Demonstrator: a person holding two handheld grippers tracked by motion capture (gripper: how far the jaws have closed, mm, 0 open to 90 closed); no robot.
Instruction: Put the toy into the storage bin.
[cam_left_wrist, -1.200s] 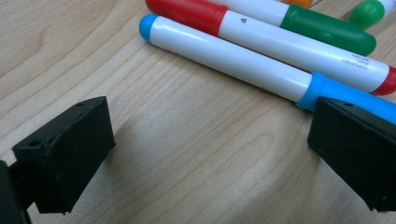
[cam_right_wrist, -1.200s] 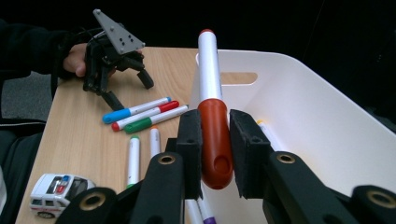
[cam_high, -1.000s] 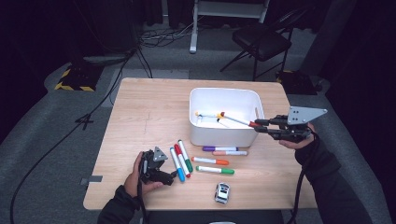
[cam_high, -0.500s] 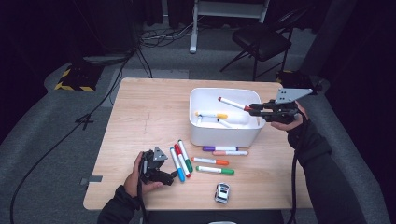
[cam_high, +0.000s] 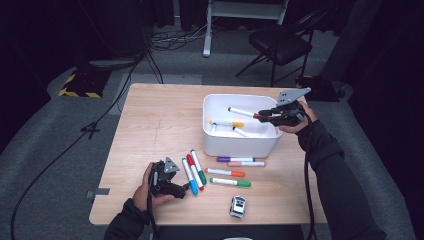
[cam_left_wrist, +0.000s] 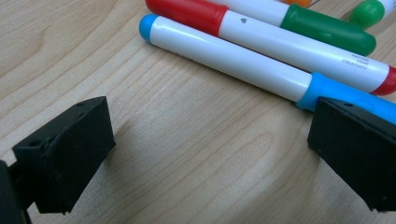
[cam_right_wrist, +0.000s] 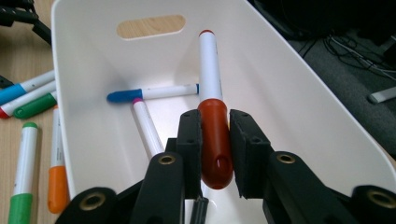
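Right hand-held gripper (cam_right_wrist: 213, 140), pinching red marker (cam_right_wrist: 211, 112), has carried it over the bin (cam_high: 240, 145); drop next. Left hand-held gripper (cam_left_wrist: 210, 154) spread on tabletop (cam_left_wrist: 187, 154)

Toy car (cam_high: 238, 206) near the table's (cam_high: 150, 125) front edge, black folding chair (cam_high: 280, 45) behind, cables (cam_high: 170, 37) on floor

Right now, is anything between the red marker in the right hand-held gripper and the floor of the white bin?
Nothing blocks it. The red marker, clamped in the right hand-held gripper, hangs over the open white bin. A blue-capped marker and a pink-tipped marker lie below on the floor, beside bare space.
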